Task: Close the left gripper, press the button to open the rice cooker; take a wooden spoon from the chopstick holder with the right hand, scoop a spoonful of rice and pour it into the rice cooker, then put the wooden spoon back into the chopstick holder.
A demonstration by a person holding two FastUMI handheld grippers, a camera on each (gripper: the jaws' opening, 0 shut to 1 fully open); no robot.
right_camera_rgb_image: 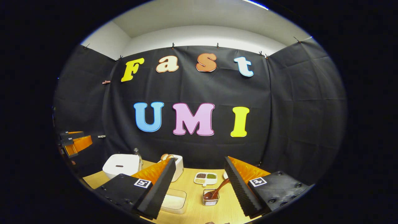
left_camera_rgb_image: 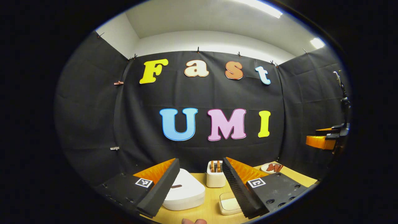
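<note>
Left gripper view looks over a wooden table (left_camera_rgb_image: 211,208); the left gripper (left_camera_rgb_image: 199,186) hangs above it with its two fingers spread wide apart and nothing between them; below and between the fingers sits the white rice cooker (left_camera_rgb_image: 186,193), lid down, a bit to the left; behind it stands a white toaster (left_camera_rgb_image: 215,179) with bread in its slots; a shallow white box (left_camera_rgb_image: 229,203) lies in front, near the right finger; a small plate (left_camera_rgb_image: 271,168) with something reddish rests far back on the right; the other gripper shows at the far right edge, up in the air.

Right gripper view shows the right gripper (right_camera_rgb_image: 199,186) also wide open and holding nothing; between its fingers stands the chopstick holder (right_camera_rgb_image: 210,197) (a small clear one) with the wooden spoon (right_camera_rgb_image: 217,189) leaning in it; a white tray of grains (right_camera_rgb_image: 205,178) lies just behind; a clear box of rice (right_camera_rgb_image: 174,201) sits beside the left finger; the rice cooker is back on the left.
</note>
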